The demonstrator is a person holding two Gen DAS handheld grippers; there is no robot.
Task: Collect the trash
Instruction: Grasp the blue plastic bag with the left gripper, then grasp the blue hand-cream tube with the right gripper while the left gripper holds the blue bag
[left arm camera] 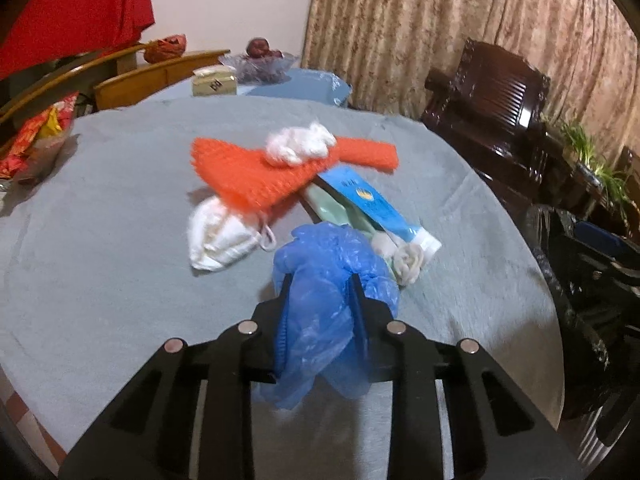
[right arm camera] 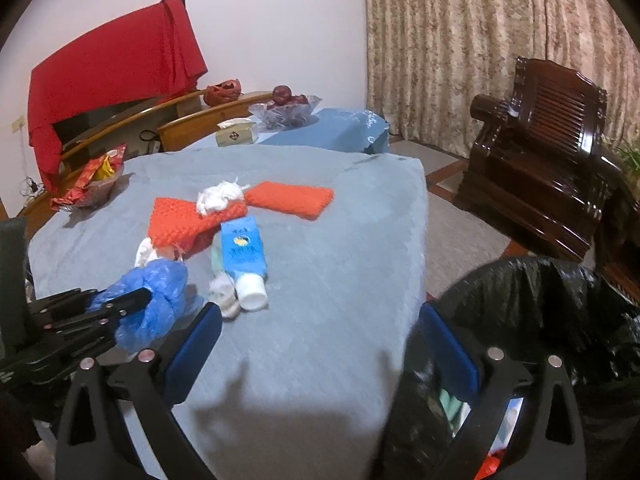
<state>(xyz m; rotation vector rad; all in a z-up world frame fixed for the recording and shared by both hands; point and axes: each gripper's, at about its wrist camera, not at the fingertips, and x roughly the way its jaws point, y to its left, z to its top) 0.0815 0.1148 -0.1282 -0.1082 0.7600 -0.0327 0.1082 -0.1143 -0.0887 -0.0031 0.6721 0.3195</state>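
Now your left gripper [left arm camera: 320, 280] is clenched on the blue glove [left arm camera: 320, 300], near the table's [left arm camera: 100, 260] front edge. Your right gripper [right arm camera: 320, 332] stands released with nothing between its pads, at the front right corner beside the bin [right arm camera: 540, 300]. Mask [left arm camera: 220, 240], tube [left arm camera: 376, 208] and orange cloth [left arm camera: 248, 176] lie mid-table.

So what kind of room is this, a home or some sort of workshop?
Most likely a lived-in home, a living or dining room. A carved dark wooden armchair stands before floor-length patterned curtains, and a glass fruit bowl sits on a cloth-covered table.
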